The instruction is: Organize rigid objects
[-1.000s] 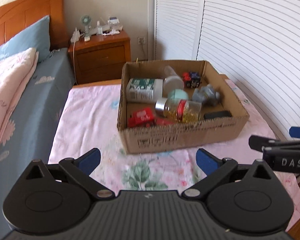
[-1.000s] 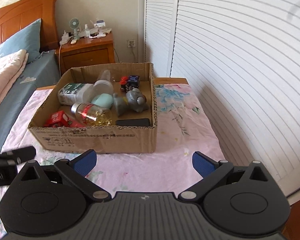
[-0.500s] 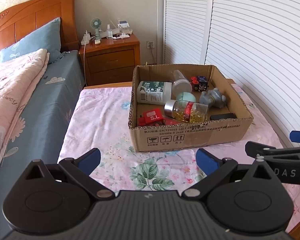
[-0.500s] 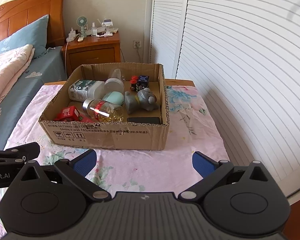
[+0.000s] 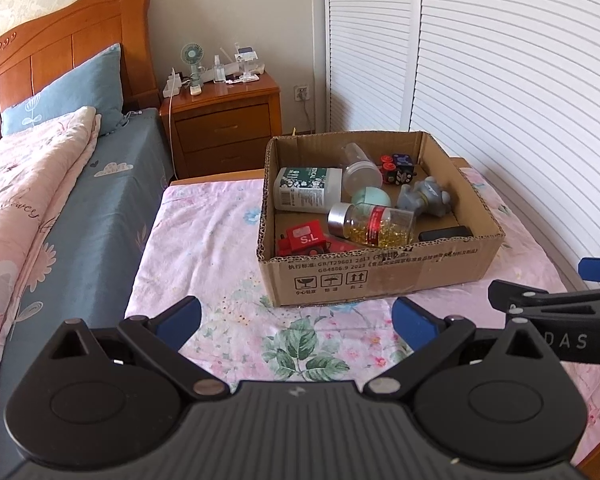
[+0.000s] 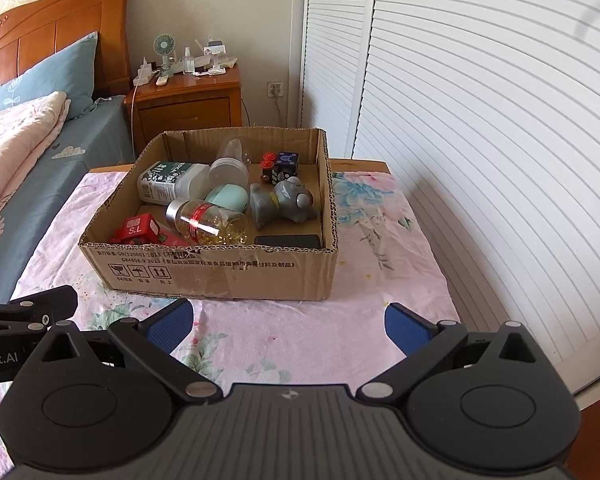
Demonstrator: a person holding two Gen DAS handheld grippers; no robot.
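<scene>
An open cardboard box [image 5: 384, 278] [image 6: 220, 276] stands on the floral-clothed table. Inside lie a white bottle [image 5: 306, 189] [image 6: 168, 182], a clear jar of yellow capsules with a red label [image 5: 374, 224] [image 6: 208, 222], a grey toy figure [image 5: 424, 198] [image 6: 286, 202], a red toy truck [image 5: 302, 238] [image 6: 138, 230], a mint oval case [image 5: 371, 197], a clear cup [image 5: 360, 170], a dark cube toy [image 5: 398, 168] and a black flat device [image 5: 446, 234]. My left gripper [image 5: 296, 318] and right gripper [image 6: 286, 320] hang open and empty before the box's near wall.
The pink floral cloth [image 5: 204, 248] covers the table. A bed with blue sheet [image 5: 80, 216] lies along the left. A wooden nightstand [image 5: 220, 120] with a small fan stands behind. White louvred doors [image 6: 480, 120] run along the right side.
Both grippers have drawn back and risen from the box, which now looks smaller and farther. Both have stayed open and empty.
</scene>
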